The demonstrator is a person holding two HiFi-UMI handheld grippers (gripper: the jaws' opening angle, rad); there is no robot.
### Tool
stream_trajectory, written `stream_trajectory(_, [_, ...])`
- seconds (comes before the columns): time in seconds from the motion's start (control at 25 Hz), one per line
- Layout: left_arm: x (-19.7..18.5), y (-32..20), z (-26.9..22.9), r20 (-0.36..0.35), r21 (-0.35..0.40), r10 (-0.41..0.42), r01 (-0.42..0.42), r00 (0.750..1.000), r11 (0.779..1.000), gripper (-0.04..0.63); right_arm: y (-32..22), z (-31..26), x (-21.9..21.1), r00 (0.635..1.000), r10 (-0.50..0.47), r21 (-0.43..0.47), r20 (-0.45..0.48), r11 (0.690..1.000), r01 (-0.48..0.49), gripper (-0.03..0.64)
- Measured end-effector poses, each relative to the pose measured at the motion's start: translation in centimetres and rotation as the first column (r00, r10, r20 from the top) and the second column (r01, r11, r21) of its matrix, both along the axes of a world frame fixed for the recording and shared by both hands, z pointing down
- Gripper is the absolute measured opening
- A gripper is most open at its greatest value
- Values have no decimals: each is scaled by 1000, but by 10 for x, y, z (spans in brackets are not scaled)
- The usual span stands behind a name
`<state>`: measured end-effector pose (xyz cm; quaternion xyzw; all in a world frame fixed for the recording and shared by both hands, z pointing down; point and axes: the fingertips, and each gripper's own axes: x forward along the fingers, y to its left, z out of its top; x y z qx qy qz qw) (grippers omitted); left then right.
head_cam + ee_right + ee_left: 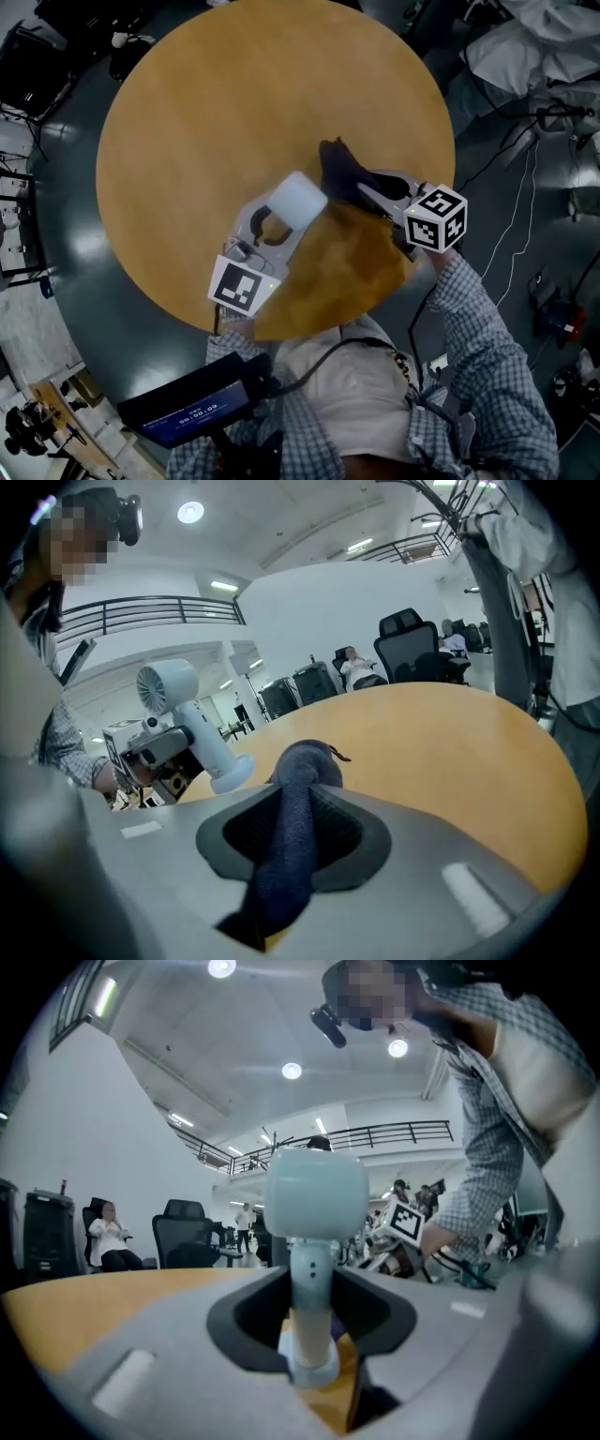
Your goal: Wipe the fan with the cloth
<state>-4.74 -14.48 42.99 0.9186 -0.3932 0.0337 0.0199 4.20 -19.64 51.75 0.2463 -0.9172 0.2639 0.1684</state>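
Observation:
My left gripper (pixel 275 223) is shut on the stem of a small white handheld fan (pixel 298 199), holding it upright just above the near part of the round wooden table (pixel 206 122). In the left gripper view the fan's stem (pixel 312 1302) stands between the jaws, with its rounded head (pixel 315 1194) above. My right gripper (pixel 371 193) is shut on a dark blue cloth (pixel 341 169), which bunches out ahead of the jaws just right of the fan. The right gripper view shows the cloth (pixel 292 827) pinched and hanging, and the fan (pixel 192 726) apart from it at the left.
Black office chairs (pixel 183 1232) and seated people stand beyond the table's far edge. Cables and bags lie on the floor (pixel 525 187) at the right. A dark screen device (pixel 192 408) hangs at my waist.

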Motion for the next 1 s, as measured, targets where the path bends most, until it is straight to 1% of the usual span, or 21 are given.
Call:
stream_trajectory(0.16, [-2, -7, 27, 2, -51, 8, -8, 1000, 999, 137, 3, 27, 6, 997, 3, -38, -71, 999, -5, 84])
stream_trajectory(0.36, [-2, -17, 46, 10, -75, 24, -23, 1000, 997, 137, 6, 41, 4, 991, -27, -59, -128, 998, 20, 86])
stream_trajectory(0.6, [-2, -22, 59, 23, -97, 35, -32, 999, 995, 137, 5, 42, 0, 973, -66, 0, -219, 998, 68, 92])
stream_trajectory(0.8, [2, -20, 67, 14, -117, 31, -29, 999, 993, 137, 6, 43, 6, 973, -46, 34, -228, 998, 55, 98])
stream_trajectory(1.0, [9, -21, 69, 19, -100, 47, -45, 999, 994, 138, 8, 46, 16, 969, -28, 66, -244, 997, 45, 127])
